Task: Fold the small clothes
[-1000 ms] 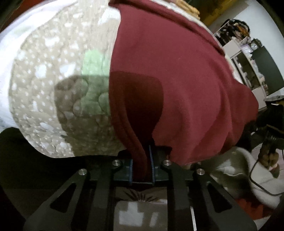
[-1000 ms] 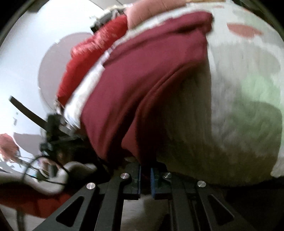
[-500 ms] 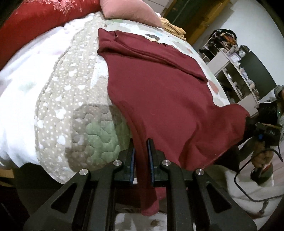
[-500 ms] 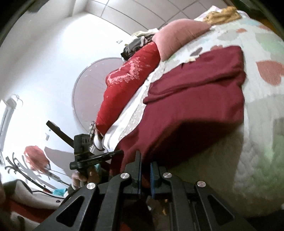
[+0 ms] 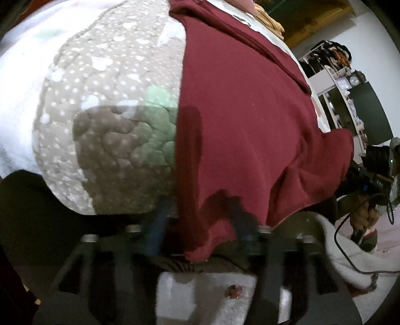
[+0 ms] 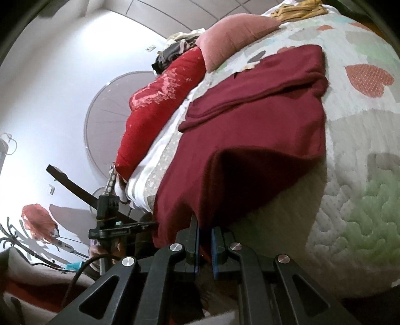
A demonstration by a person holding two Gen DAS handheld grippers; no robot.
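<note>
A dark red garment (image 5: pixel 250 120) lies spread over the quilted bed cover (image 5: pixel 105 120), its near edge hanging past the bed's edge. My left gripper (image 5: pixel 200 215) has its jaws opening; the garment's near corner droops loose between the fingers, no longer pinched. In the right wrist view the same dark red garment (image 6: pixel 255 125) lies partly folded, with a doubled band across its far part. My right gripper (image 6: pixel 205 240) is shut on the garment's near edge, which rises in a small peak from the pinch. The left gripper's handle (image 6: pixel 110 225) shows at the left.
A pink pillow (image 6: pixel 237 32) and a red embroidered cushion (image 6: pixel 160 100) lie at the head of the bed. A mustard cloth (image 6: pixel 297 10) sits at the far end. Shelves (image 5: pixel 337 100) stand beyond the bed. A white fleece (image 5: pixel 337 250) lies below right.
My left gripper's jaws have parted and let go of the garment's corner, and this view has closed in on the bed. The right gripper stays shut on the edge, lifted slightly.
</note>
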